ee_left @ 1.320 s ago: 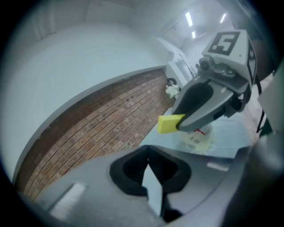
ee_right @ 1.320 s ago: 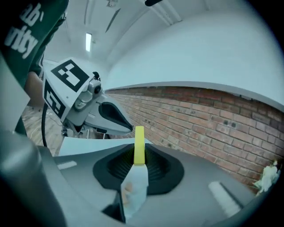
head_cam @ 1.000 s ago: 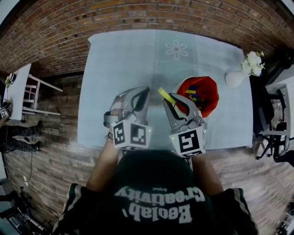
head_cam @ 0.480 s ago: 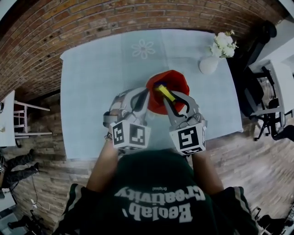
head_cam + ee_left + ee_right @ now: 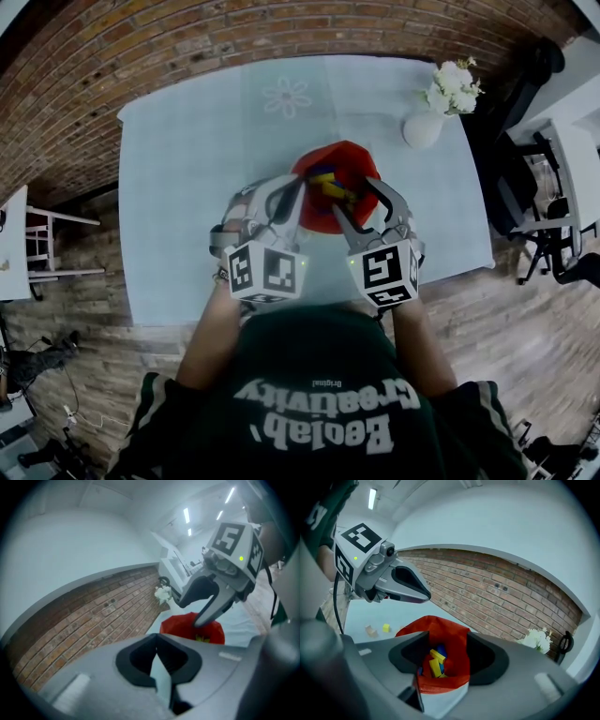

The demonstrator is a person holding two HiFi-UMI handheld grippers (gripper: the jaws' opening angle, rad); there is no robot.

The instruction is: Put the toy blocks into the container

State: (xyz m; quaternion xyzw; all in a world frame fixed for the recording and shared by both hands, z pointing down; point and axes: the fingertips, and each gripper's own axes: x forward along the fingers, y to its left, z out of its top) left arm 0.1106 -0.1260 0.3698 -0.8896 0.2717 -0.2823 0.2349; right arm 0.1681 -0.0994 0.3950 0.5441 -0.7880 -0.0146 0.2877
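The right gripper, jaws just opened and empty, hung over the red container holding toy blocks. The left gripper, jaws together, crowded its nine o'clock side, and a flower vase stood at two o'clock.

L tool jaws together, empty, R tool over red container

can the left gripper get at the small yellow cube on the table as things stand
Probably yes: the small yellow cube lies uncovered near the left gripper, whose shut jaws must open first.
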